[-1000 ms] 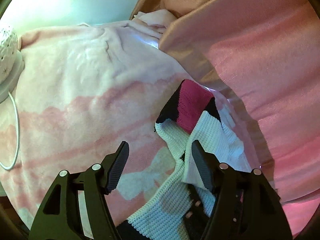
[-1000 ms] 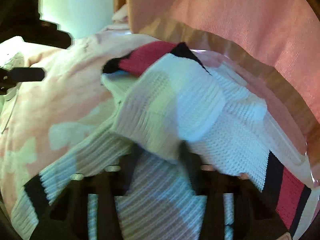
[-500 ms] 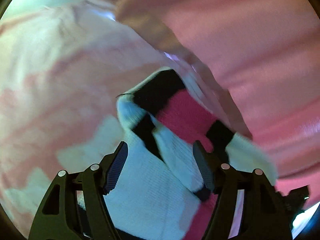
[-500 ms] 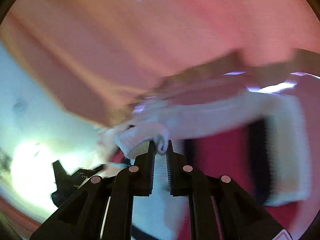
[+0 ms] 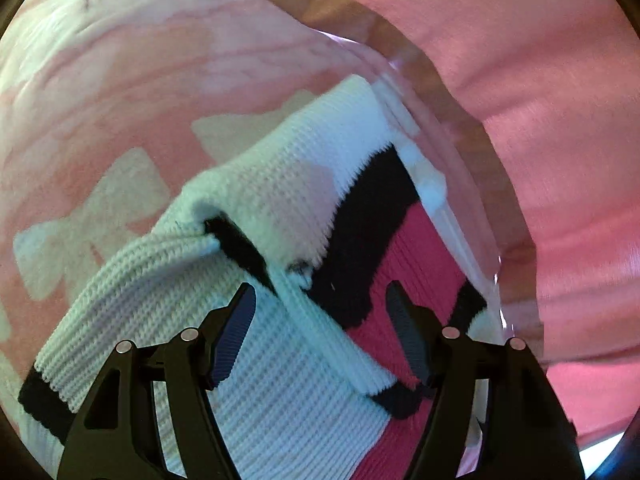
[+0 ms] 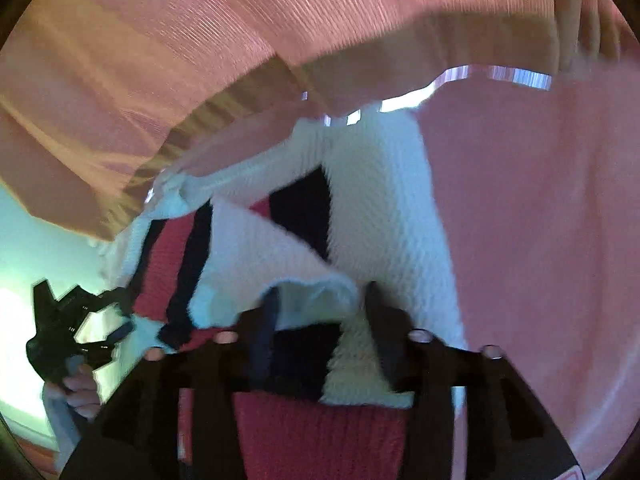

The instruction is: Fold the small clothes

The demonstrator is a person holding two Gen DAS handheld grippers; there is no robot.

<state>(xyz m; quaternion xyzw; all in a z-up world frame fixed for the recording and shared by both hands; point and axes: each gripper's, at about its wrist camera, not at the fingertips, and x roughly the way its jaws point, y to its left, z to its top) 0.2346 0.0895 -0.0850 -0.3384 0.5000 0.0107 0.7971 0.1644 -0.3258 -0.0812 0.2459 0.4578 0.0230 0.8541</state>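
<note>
- Left wrist view puts my left gripper [image 5: 320, 320] over a knit sweater [image 5: 280, 208], white with black and red bands, lying on a pink fleece blanket [image 5: 120, 80] with pale bow shapes.
- My left jaws stand open and grip nothing; the sweater lies below and between them, and I see neither pad pressing on it.
- A white sleeve or side panel is already turned in across the body, its edge running diagonally towards the black and red bands. I judge one fold is down.
- Right wrist view is blurred. My right gripper [image 6: 320, 312] is over the same sweater from the other side, its jaws opening, with a bunched white edge [image 6: 312, 292] of knit lying between them. The pads look parted from it, so I read this as a release, though the blur leaves some doubt.
- From that side a triangular white flap lies over the red and black bands, which suggests a second part has been brought in too.
- A pink curtain [image 6: 200, 40] hangs close behind the sweater in both views.
- At far left of the right view I see the other gripper with the fingers of a hand [image 6: 80, 392] on it.
- My judgement: roughly midway. The folded layers look loose and uneven, and the lengthwise fold and squaring up remain to do.
</note>
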